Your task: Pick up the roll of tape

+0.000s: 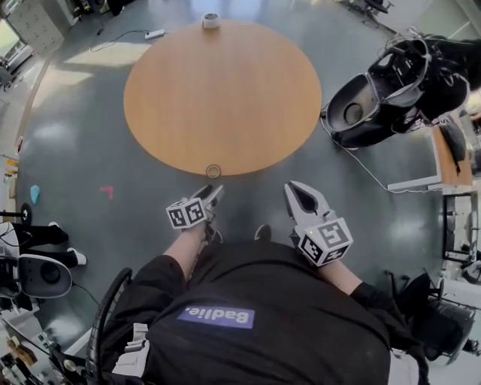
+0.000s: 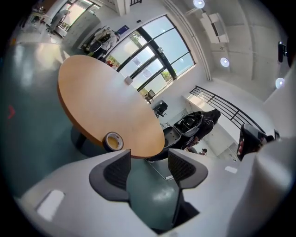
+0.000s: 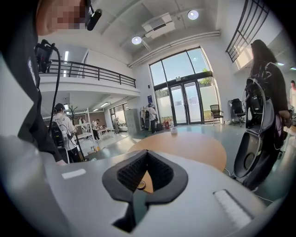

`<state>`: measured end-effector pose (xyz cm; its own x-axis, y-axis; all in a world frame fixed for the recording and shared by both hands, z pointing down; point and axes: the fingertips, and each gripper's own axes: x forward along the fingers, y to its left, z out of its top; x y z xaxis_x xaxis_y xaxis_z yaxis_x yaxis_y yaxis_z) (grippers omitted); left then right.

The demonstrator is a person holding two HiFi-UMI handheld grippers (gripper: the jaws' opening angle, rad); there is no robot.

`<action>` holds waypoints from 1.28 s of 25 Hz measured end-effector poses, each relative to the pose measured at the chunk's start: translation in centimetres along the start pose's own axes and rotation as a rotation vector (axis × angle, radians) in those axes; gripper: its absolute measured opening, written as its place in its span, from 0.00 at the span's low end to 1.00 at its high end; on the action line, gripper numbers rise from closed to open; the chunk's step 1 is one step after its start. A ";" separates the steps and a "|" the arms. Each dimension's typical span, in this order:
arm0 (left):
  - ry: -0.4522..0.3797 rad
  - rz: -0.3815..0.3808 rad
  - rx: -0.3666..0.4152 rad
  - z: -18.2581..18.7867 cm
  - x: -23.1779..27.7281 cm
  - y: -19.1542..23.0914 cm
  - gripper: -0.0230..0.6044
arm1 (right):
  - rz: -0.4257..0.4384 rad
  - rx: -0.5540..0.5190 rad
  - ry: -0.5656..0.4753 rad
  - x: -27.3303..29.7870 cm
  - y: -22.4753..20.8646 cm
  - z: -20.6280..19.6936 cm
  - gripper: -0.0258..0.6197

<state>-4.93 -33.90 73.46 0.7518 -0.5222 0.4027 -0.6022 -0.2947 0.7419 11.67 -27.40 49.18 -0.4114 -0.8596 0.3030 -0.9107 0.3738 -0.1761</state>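
The roll of tape (image 1: 213, 171) is a small dark ring lying flat at the near edge of the round wooden table (image 1: 225, 90). My left gripper (image 1: 216, 192) hovers just short of that edge, open, with nothing between its jaws. In the left gripper view the tape (image 2: 114, 140) stands up and left of the open left gripper (image 2: 149, 156), beyond the jaws, on the table (image 2: 101, 106). My right gripper (image 1: 294, 189) is to the tape's right, off the table, shut and empty. In the right gripper view the tape (image 3: 141, 185) shows through the slit below the touching tips of the right gripper (image 3: 147, 153).
A small white object (image 1: 211, 21) sits at the table's far edge. A black pod-shaped chair (image 1: 376, 98) and a desk (image 1: 451, 162) stand at the right. A person's legs (image 1: 45, 237) are on the floor at left. Cables and a power strip (image 1: 154, 34) lie beyond the table.
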 end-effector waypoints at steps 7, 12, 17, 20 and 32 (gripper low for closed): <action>-0.022 0.016 -0.141 -0.7 1.6 3.0 0.47 | -0.024 -0.002 0.018 -0.4 -0.6 -0.3 0.05; -0.061 0.009 -0.261 -1.1 2.8 5.2 0.47 | -0.041 -0.002 0.042 -0.9 -0.9 -1.0 0.05; -0.114 0.016 -0.352 -0.8 3.9 7.1 0.47 | -0.065 0.000 0.074 -1.6 -1.3 -1.7 0.05; -0.145 0.017 -0.406 -0.5 4.5 8.0 0.47 | -0.084 0.004 0.094 -2.0 -1.6 -2.0 0.05; -0.203 -0.004 -0.528 -0.8 6.0 9.2 0.41 | -0.127 0.007 0.140 -3.6 -2.7 -3.1 0.05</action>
<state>-5.80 -39.11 83.13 0.6557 -0.6805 0.3271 -0.3444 0.1159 0.9316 15.43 -24.26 51.47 -0.2948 -0.8425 0.4508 -0.9555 0.2623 -0.1347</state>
